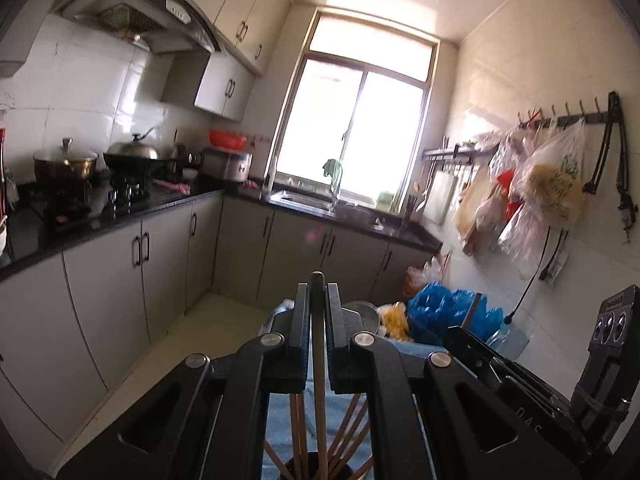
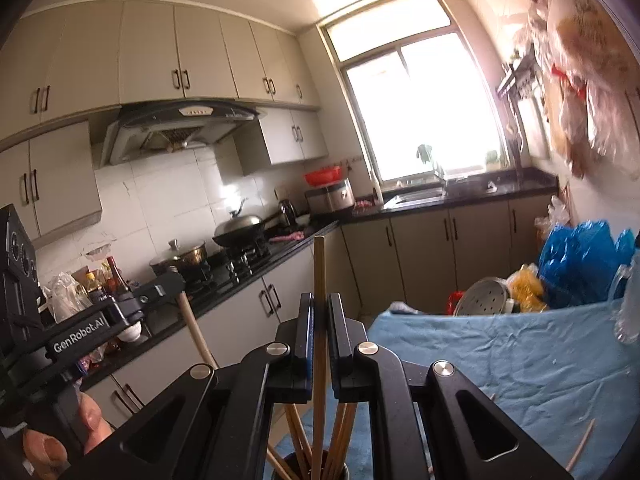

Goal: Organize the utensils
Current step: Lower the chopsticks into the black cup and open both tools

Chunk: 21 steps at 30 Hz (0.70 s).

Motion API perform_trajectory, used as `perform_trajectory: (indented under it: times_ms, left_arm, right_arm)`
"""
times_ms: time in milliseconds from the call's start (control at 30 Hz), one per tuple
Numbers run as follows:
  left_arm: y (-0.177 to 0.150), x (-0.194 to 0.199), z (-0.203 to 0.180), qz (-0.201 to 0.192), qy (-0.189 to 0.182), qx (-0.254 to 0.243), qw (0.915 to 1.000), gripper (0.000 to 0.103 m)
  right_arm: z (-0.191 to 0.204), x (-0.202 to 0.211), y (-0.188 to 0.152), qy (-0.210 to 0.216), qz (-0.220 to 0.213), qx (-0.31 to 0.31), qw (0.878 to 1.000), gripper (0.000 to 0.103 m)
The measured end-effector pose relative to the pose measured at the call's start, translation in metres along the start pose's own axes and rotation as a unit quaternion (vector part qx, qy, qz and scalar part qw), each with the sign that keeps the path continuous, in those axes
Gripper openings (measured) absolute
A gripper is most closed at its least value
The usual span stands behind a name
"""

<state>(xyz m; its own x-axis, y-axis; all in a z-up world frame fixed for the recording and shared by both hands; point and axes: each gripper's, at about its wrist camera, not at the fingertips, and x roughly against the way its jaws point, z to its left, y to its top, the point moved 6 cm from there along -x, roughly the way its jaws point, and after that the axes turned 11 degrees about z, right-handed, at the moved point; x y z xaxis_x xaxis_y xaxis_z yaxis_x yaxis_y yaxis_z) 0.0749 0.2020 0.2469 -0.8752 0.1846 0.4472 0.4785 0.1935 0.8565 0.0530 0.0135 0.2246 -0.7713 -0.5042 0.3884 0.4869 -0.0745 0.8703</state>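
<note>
My left gripper [image 1: 317, 292] is shut on a wooden chopstick [image 1: 319, 360] that stands upright, its lower end among several chopsticks in a dark holder [image 1: 298, 468] below. My right gripper [image 2: 319, 300] is shut on another upright chopstick [image 2: 319, 272], whose lower end sits in the same dark holder [image 2: 298, 466] with several chopsticks. The left gripper also shows in the right wrist view [image 2: 176, 280], gripping its chopstick. A loose chopstick [image 2: 582, 442] lies on the blue cloth [image 2: 500, 360].
The blue cloth covers a table. At its far end sit a metal steamer lid [image 2: 484, 296], a yellow bag [image 2: 526, 286] and blue plastic bags [image 2: 580, 260]. Black counters with a stove, pots [image 1: 66, 162] and sink line the walls. Bags hang on the right wall [image 1: 548, 184].
</note>
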Motion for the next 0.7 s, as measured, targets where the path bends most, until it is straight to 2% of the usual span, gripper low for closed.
perform_trajectory:
  times_ms: [233, 467, 633, 700]
  left_arm:
    - [-0.029, -0.035, 0.005, 0.046, 0.017, -0.004, 0.9988, 0.006]
    - [-0.048, -0.038, 0.007, 0.066, 0.042, -0.004, 0.9969, 0.008]
    - [-0.052, -0.026, 0.007, 0.061, 0.056, -0.006, 0.9966, 0.04]
    - [-0.054, -0.016, 0.007, 0.051, 0.07, -0.01, 0.9962, 0.046]
  right_arm:
    - [-0.019, -0.03, -0.031, -0.009, 0.045, -0.013, 0.999, 0.007]
    - [-0.026, -0.042, -0.058, -0.013, 0.081, -0.016, 0.996, 0.008]
    - [-0.029, -0.046, -0.065, -0.009, 0.098, -0.021, 0.995, 0.008]
    - [-0.03, -0.045, -0.065, -0.007, 0.101, -0.022, 0.995, 0.012]
